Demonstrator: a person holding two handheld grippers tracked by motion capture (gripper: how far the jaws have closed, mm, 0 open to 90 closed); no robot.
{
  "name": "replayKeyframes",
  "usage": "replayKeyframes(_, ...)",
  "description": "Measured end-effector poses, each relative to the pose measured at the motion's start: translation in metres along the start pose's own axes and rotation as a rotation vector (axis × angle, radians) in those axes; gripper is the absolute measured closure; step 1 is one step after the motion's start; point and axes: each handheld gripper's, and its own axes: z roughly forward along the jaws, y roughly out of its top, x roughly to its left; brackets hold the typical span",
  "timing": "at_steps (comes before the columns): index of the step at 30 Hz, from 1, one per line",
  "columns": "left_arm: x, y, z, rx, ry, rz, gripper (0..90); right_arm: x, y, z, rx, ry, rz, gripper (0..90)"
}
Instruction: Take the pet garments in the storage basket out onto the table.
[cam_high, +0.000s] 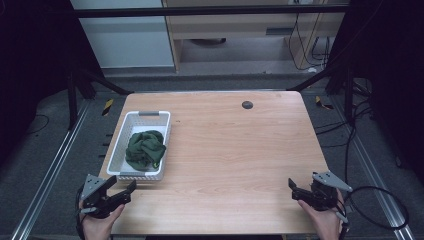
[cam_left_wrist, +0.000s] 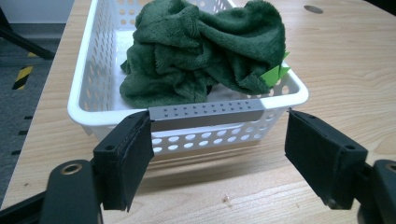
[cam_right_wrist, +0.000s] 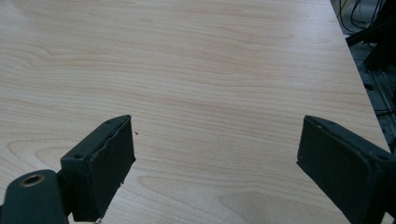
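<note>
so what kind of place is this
Most likely a lab or workshop test rig, not a home: a bare wooden table inside a dark metal frame, loose cables on the floor, and hazard tape on the frame's feet.

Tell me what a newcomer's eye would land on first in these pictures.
The crumpled dark green cloth stands out first, heaped in a white basket at the left side of the wooden table. Next come the two open black claws at the near edge: the left claw just short of the basket's near end, the right claw over bare wood at the near right corner.
</note>
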Motion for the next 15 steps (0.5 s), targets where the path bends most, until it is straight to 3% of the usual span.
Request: replayKeyframes(15,0.001,0.019,-0.004,-0.02,-0.015,0.02,20.5,0.003,-0.001,0.001,0.001,0.015,-0.012,10.6)
